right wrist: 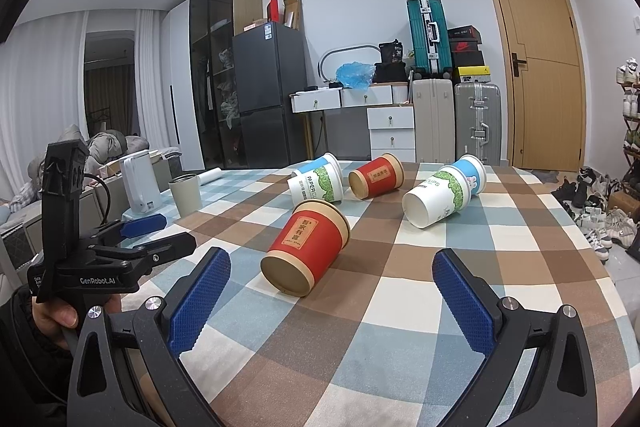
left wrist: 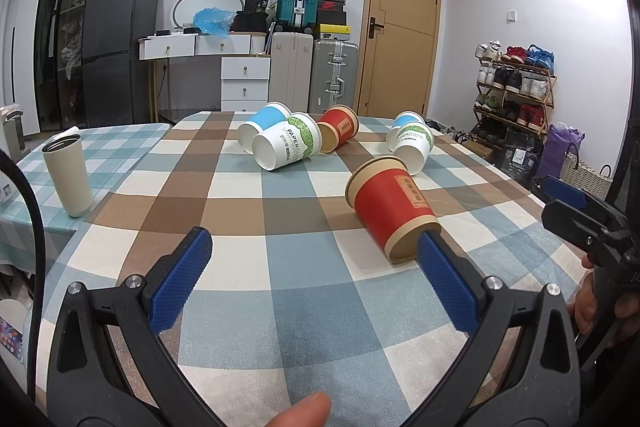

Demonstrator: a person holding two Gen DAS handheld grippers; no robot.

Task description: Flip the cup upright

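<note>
Several paper cups lie on their sides on the checked tablecloth (left wrist: 280,307). The nearest red cup (left wrist: 394,209) lies just ahead of my left gripper (left wrist: 316,247), its base end beside the right fingertip (left wrist: 430,247). The left gripper is open and empty. In the right wrist view the same red cup (right wrist: 308,247) lies ahead and left of centre of my right gripper (right wrist: 332,267), which is open and empty. Farther back lie a white-green cup (left wrist: 288,147), a blue cup (left wrist: 262,123), a second red cup (left wrist: 340,129) and another white-green and blue pair (left wrist: 412,145).
A beige tumbler (left wrist: 70,175) stands upright at the table's left side, next to a white kettle (right wrist: 138,185). The right gripper shows at the right edge of the left wrist view (left wrist: 576,203). Suitcases, drawers, a fridge and a shoe rack stand behind the table.
</note>
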